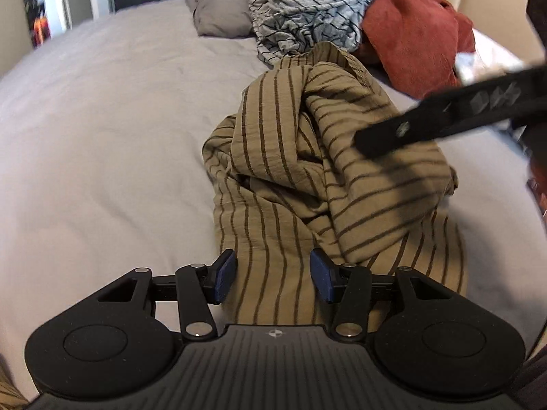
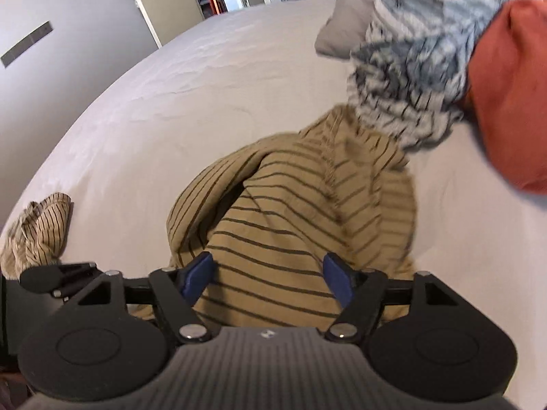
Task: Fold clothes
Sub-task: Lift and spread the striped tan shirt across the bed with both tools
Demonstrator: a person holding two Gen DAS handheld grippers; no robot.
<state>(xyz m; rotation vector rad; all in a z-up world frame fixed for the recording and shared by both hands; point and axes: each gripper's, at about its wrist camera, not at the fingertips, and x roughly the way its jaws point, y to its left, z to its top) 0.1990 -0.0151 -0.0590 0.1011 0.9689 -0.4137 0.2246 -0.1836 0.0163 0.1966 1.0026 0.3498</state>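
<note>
Left gripper (image 1: 273,278), right gripper (image 2: 268,278): fingers apart.

The left tongs (image 1: 273,275) are wide open over a crumpled tan striped shirt (image 1: 307,177) on the bed (image 1: 102,119). The right tongs (image 1: 444,119) reach in above the shirt. Behind it lie a grey striped cloth (image 1: 307,10) and a red cloth (image 1: 417,41).

Pale bed sheet (image 1: 102,109); grey pillow (image 1: 218,7); door (image 2: 85,10) behind.
</note>
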